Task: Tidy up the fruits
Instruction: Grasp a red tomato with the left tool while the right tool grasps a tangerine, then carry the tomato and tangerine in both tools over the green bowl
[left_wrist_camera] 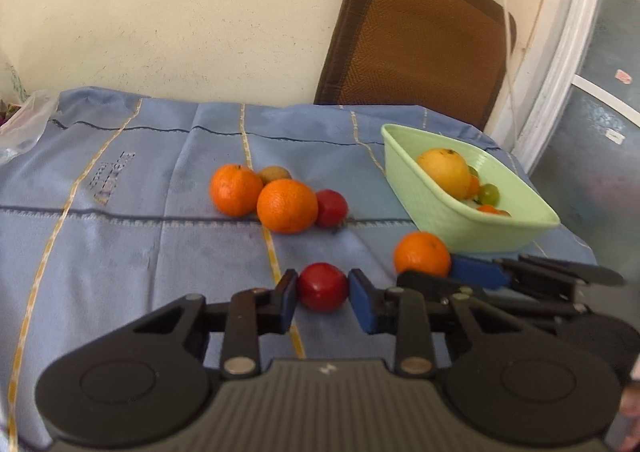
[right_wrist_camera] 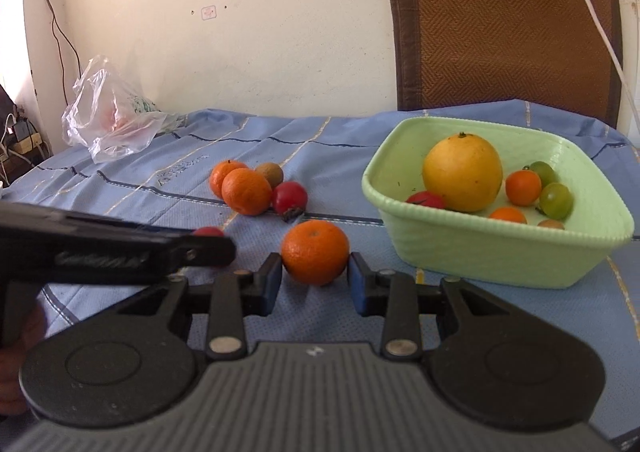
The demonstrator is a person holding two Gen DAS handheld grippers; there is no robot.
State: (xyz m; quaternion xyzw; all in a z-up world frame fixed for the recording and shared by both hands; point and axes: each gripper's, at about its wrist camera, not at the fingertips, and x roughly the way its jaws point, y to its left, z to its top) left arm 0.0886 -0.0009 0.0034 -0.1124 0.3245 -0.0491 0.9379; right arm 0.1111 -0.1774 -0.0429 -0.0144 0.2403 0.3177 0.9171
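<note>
My left gripper (left_wrist_camera: 323, 298) is open around a red tomato (left_wrist_camera: 323, 286) on the blue cloth, pads close on either side. My right gripper (right_wrist_camera: 315, 278) is open around an orange (right_wrist_camera: 315, 251), pads just beside it; that orange also shows in the left wrist view (left_wrist_camera: 422, 254). A light green basket (right_wrist_camera: 500, 252) at right holds a big yellow citrus (right_wrist_camera: 463, 172), small orange, green and red fruits. A loose group of two oranges (left_wrist_camera: 286, 205), a brown fruit (left_wrist_camera: 274, 173) and a red tomato (left_wrist_camera: 332, 208) lies mid-table.
A brown chair back (right_wrist_camera: 504, 20) stands behind the table against the wall. A clear plastic bag (right_wrist_camera: 108, 124) lies at the far left. The blue cloth (left_wrist_camera: 120, 252) covers the table. A white cable (right_wrist_camera: 592, 12) hangs at right.
</note>
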